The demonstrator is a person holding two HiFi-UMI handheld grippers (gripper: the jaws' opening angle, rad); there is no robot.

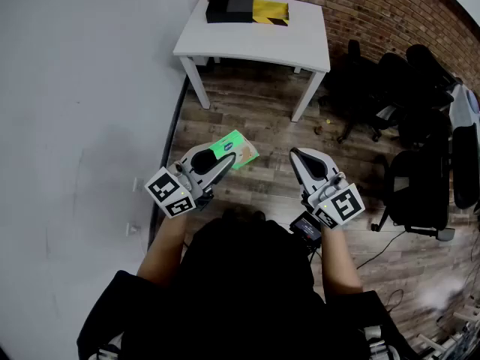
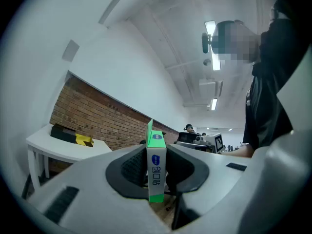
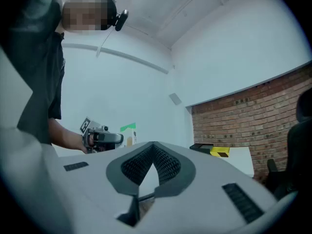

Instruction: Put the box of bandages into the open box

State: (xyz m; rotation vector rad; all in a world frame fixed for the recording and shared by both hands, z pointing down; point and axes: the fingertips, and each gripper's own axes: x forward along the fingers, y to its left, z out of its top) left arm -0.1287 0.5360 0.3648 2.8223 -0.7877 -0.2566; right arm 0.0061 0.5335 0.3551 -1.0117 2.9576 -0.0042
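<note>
Pinching the box of bandages (image 1: 238, 150) across its thin side, the left claw (image 1: 223, 162) holds it up over the wood floor (image 1: 255, 115), well short of the bench (image 1: 300, 43). The right claw (image 1: 296, 154) is closed with nothing in it. My worry: most of the carton pokes out past the tips, so it could swivel or slide free on the way. The open box (image 1: 268, 11) sits at the bench's far edge and shows yellow-black. I can't tell if anything's inside.
</note>
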